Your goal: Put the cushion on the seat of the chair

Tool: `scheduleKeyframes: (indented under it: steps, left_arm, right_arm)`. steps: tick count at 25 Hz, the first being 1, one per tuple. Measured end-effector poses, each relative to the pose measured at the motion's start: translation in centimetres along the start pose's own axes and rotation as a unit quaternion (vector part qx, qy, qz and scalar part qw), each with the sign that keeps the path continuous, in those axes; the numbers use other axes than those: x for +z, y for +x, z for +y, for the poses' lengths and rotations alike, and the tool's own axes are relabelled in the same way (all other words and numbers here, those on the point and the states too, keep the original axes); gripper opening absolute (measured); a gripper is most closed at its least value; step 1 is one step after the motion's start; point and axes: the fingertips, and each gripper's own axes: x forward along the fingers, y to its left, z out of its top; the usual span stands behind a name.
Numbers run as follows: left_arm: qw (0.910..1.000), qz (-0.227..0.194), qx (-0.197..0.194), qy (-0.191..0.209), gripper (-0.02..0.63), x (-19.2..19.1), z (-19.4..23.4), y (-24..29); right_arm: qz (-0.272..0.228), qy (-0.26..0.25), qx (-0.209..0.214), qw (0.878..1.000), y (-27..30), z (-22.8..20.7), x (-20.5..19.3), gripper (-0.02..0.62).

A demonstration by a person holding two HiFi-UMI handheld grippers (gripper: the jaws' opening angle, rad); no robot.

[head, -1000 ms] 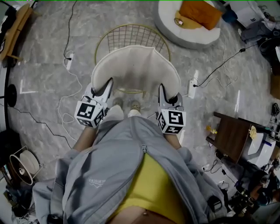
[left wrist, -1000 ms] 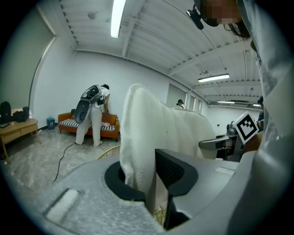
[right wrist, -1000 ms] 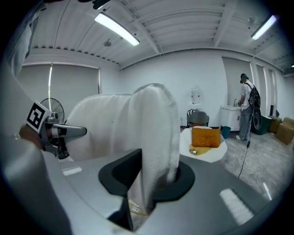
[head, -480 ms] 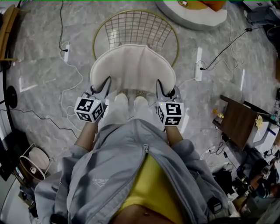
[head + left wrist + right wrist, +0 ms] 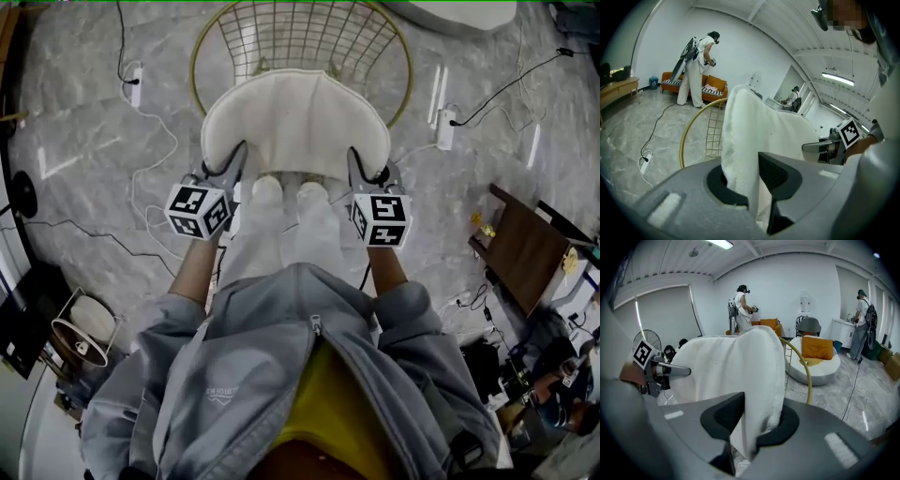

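Note:
A white fluffy cushion [image 5: 295,122] hangs between my two grippers, just above the gold wire chair [image 5: 309,37], and covers the near part of its seat. My left gripper [image 5: 232,167] is shut on the cushion's left edge, and the fabric is pinched between its jaws [image 5: 752,187]. On the other side, my right gripper [image 5: 361,167] is shut on the right edge [image 5: 750,432]. The cushion [image 5: 759,126] stands upright and folded in both gripper views [image 5: 731,366]. Behind it shows the chair's gold rim [image 5: 686,140]. The seat under the cushion is hidden.
White power strips [image 5: 133,86] and cables lie on the marble floor on both sides of the chair. A dark wooden side table [image 5: 530,248] stands at the right, a fan [image 5: 80,342] at the lower left. Beyond are a round white lounger [image 5: 818,362] and people.
Both grippers have come down together with the cushion. It now lies lower over the wire chair, which fills more of the head view.

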Motion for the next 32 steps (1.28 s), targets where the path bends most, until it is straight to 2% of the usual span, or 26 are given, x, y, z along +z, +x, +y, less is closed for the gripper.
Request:
scheduleKeyframes:
  steps: [4,11,22,29,32]
  left_arm:
    - [0.9997,0.016,-0.009,-0.015,0.074,-2.2,2.1,3.7]
    - [0.9985,0.048,-0.022,-0.017,0.075,-5.3,5.1,9.0]
    - [0.9944,0.091,-0.028,-0.047,0.078,-10.2,8.9,15.7]
    - [0.9914,0.127,-0.006,-0.033,0.1,-12.8,11.0,18.1]
    - [0.9895,0.143,0.016,-0.018,0.155,-13.1,11.8,18.5]
  right_arm:
    - [0.018,0.001,0.003,1.0,3.7,-1.6,-1.9,0.086]
    - [0.041,0.023,0.003,0.999,9.2,-3.8,-5.6,0.087]
    - [0.084,0.028,0.006,0.996,16.2,-6.7,-9.8,0.089]
    - [0.119,0.029,0.003,0.992,19.3,-7.5,-12.1,0.094]
    - [0.132,0.02,-0.002,0.991,20.0,-7.9,-12.2,0.103]
